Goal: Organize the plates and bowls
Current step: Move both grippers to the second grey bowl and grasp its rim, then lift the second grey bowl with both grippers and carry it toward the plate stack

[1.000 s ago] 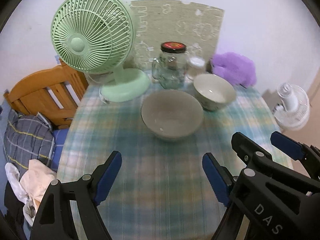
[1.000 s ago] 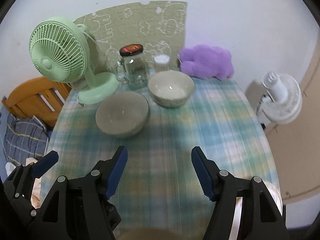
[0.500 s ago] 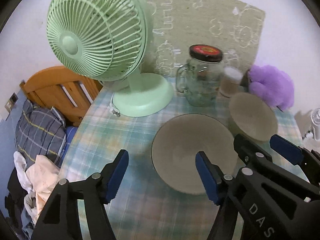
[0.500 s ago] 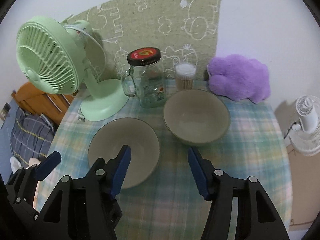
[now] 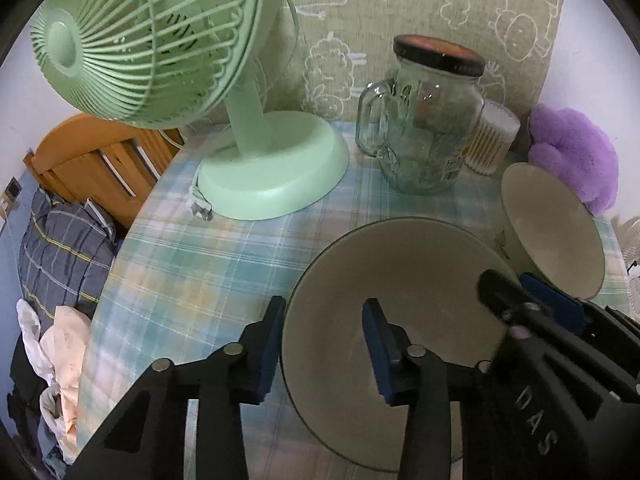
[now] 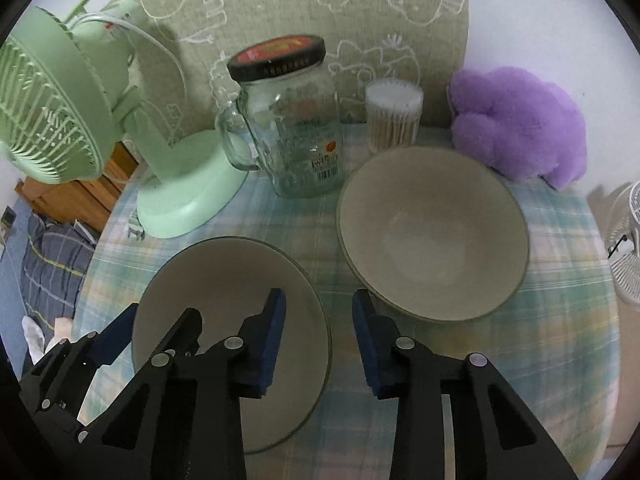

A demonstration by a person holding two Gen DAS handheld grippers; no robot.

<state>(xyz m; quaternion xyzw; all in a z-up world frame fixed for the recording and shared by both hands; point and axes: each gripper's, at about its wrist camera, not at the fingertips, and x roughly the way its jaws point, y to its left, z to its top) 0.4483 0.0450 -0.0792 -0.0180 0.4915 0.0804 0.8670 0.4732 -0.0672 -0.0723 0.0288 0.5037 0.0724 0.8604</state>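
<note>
Purple plush toy (image 6: 520, 122) whole only in right-wrist view.

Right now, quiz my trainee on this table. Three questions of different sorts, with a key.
1. True or false: the glass jar has no lid.
2. In the right wrist view, what sits just right of the cotton swab tub? A: a purple plush toy. B: a green fan. C: a stack of plates.
3. Short answer: which bowl's rim stands between the fingers of the left tongs?

Key
1. False: it wears a black lid.
2. A.
3. The nearer bowl. The jaws are closing with its rim between them, and the pads are not yet pressing on it.
</note>
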